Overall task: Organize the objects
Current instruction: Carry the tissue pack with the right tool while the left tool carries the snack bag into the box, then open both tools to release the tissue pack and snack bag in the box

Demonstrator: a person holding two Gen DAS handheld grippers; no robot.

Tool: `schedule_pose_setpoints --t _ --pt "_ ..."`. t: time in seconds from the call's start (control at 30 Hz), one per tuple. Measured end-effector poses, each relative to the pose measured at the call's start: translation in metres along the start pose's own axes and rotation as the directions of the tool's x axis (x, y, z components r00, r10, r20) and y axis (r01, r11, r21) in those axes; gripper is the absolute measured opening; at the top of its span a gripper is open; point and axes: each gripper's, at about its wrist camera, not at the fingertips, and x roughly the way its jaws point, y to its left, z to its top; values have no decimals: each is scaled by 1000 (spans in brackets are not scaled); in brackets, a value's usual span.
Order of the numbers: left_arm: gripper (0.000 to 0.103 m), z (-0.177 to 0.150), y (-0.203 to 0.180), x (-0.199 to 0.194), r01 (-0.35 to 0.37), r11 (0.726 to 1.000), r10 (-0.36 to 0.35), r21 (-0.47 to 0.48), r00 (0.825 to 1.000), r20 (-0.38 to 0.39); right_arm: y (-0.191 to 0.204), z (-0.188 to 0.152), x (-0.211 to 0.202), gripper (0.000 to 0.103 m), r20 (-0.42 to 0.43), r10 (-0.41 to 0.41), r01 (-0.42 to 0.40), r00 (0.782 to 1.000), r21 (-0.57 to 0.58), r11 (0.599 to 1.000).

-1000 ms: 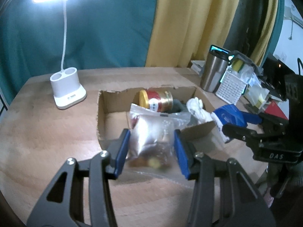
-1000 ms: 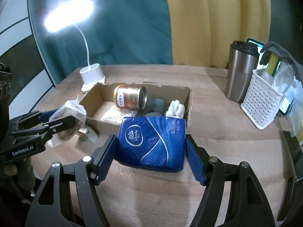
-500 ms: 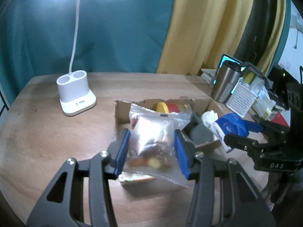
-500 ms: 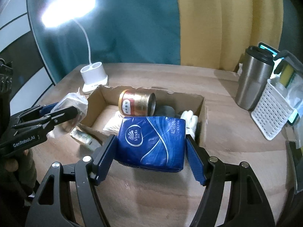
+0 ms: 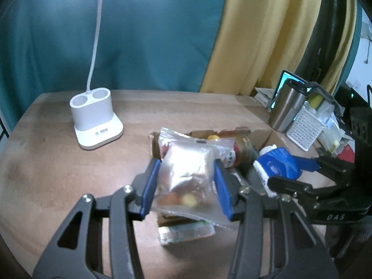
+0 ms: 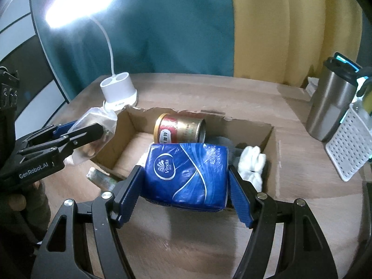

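Observation:
My left gripper (image 5: pixel 187 187) is shut on a clear plastic snack bag (image 5: pixel 187 174) and holds it above the table, just left of the cardboard box (image 6: pixel 270 139); it also shows in the right wrist view (image 6: pixel 93 125). My right gripper (image 6: pixel 186 194) is shut on a blue Vinda tissue pack (image 6: pixel 186 174), held over the box's near wall. In the box lie a gold and red can (image 6: pixel 180 129) on its side, a white cloth (image 6: pixel 252 165) and something dark. A small green packet (image 5: pixel 186 231) lies on the table by the box's near left corner.
A white lamp base (image 5: pixel 95 121) stands on the wooden table left of the box. A steel tumbler (image 6: pixel 330 110) and a white perforated basket (image 6: pixel 348 148) stand at the right. Curtains hang behind the table.
Both grippers have risen and moved with their loads. The tissue pack has come forward over the box's near wall. The snack bag has shifted left of the box, uncovering the green packet.

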Motion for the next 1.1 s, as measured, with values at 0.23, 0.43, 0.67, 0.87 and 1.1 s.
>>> schedule_pose_setpoints --t 0.23,0.43,0.67,0.87,1.1 --pt "48 5 5 10 4 1000 -4 -5 1000 -9 5 7 18 74 -24 23 -23 999 14 1000" --pt "48 7 5 18 17 1000 -17 -7 1000 -13 10 10 28 74 -43 37 -36 998 20 999" --pt "48 9 6 29 18 1000 -19 -13 999 -27 17 10 41 74 -65 48 -45 997 41 998" --pt "48 7 6 39 18 1000 -19 -24 999 -45 19 9 49 74 -82 50 -45 995 53 998" --pt "49 6 4 46 4 1000 -6 -29 999 -53 18 5 51 81 -87 75 -70 993 58 996"
